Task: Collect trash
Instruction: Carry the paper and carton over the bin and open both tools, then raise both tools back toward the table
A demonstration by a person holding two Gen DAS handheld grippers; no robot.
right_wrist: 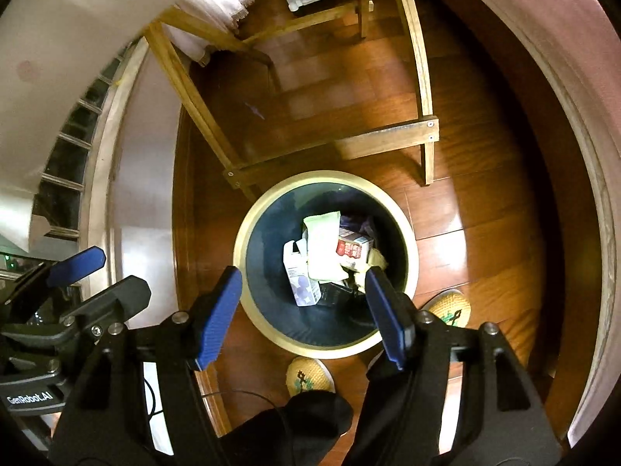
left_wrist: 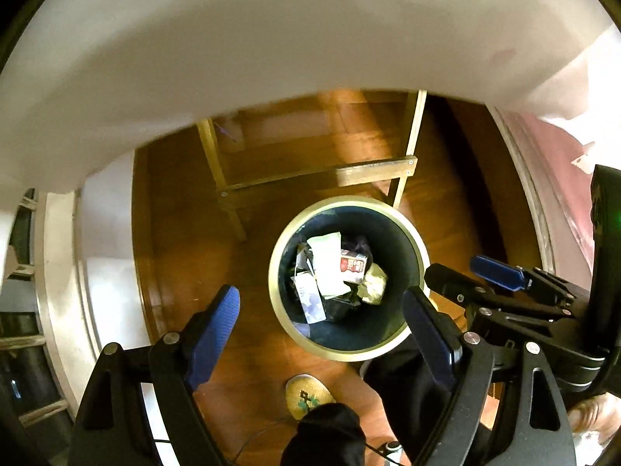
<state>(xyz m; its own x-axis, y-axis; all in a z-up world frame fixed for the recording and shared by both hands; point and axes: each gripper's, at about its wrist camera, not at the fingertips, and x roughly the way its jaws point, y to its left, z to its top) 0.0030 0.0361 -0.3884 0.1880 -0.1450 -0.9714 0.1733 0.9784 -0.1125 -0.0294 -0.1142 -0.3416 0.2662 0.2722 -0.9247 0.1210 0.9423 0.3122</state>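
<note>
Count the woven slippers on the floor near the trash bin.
2. One slipper lies just below the trash bin in the right wrist view; the other slipper sits at the bin's lower right, partly hidden behind the right gripper. Others may be hidden.

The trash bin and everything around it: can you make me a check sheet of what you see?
Surface: wooden floor, bare around the bin.
Job's things: round bin holding a red carton, purple-and-white box, pale wrapper, crumpled paper.
Clutter: nothing seen on the floor.
Grippers: left gripper and right gripper open, empty, above the bin.
Cables: thin dark cable near the feet.
Surroundings: wooden frame legs, two woven slippers.
</note>
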